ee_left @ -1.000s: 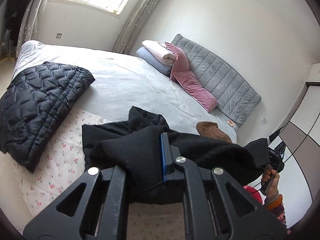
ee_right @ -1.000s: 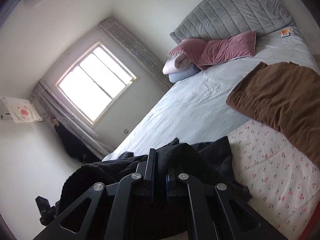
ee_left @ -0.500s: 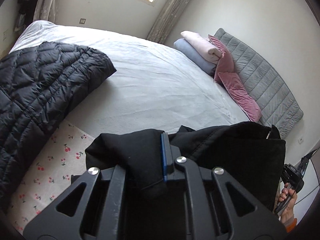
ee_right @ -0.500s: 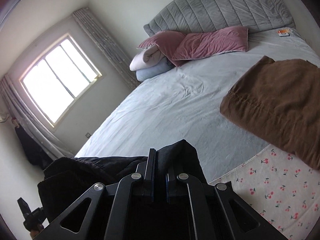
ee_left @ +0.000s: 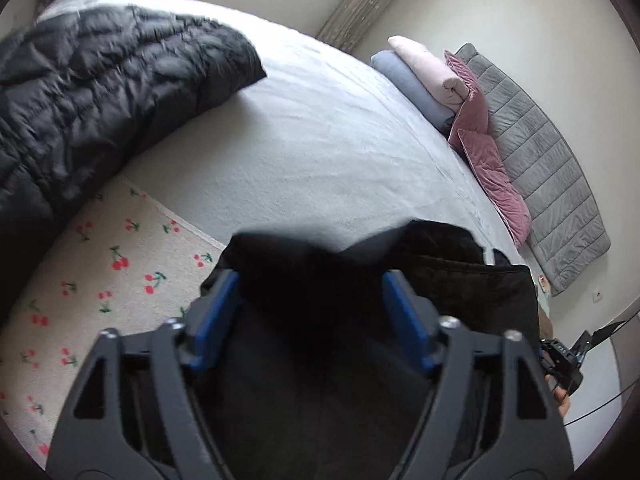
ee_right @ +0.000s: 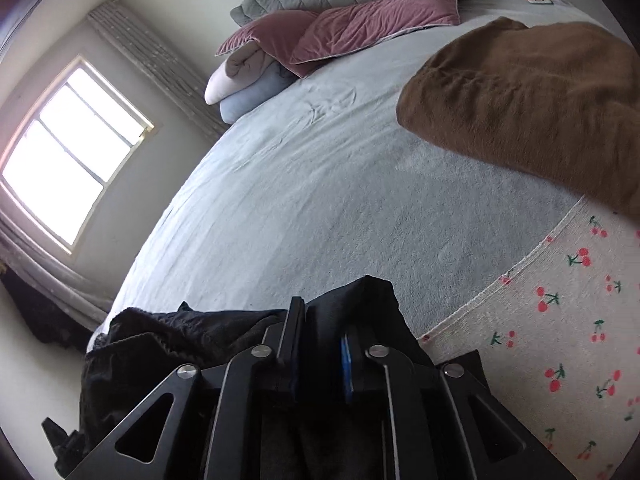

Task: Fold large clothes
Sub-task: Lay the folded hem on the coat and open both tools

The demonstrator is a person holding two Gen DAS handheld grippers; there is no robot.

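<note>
Between the left tongs (ee_left: 310,316), spread wide with both blue pads clear, sits a bunched edge of the black garment (ee_left: 460,264); cloth lies in the gap but nothing is pinched. Right tongs (ee_right: 320,340) are nearly closed on a fold of the same garment, blue pad against the fabric, so that side looks gripped.

Key relation: garment's long axis runs left-right across the near edge of the bed (ee_left: 320,152), spanning both tongs. It lies directly ahead of and under each. Neither hand is nearer; each has its own end. In the left view the bulk trails off to the right, toward the other hand's tool, just visible at the right edge.

Garment: thick, matte black, soft, heavily rumpled, partly doubled over. It rests on the cherry-print sheet (ee_right: 560,340) where that meets the pale blue-grey cover. No clean fold line visible yet; the fold looks unfinished.

Judgement: the next move depends on the left side either re-gripping or clearing out along that left-right axis without dragging cloth.

Nearby: quilted black jacket (ee_left: 100,80) far left, brown garment (ee_right: 528,104) far right, both well apart from the work.
</note>
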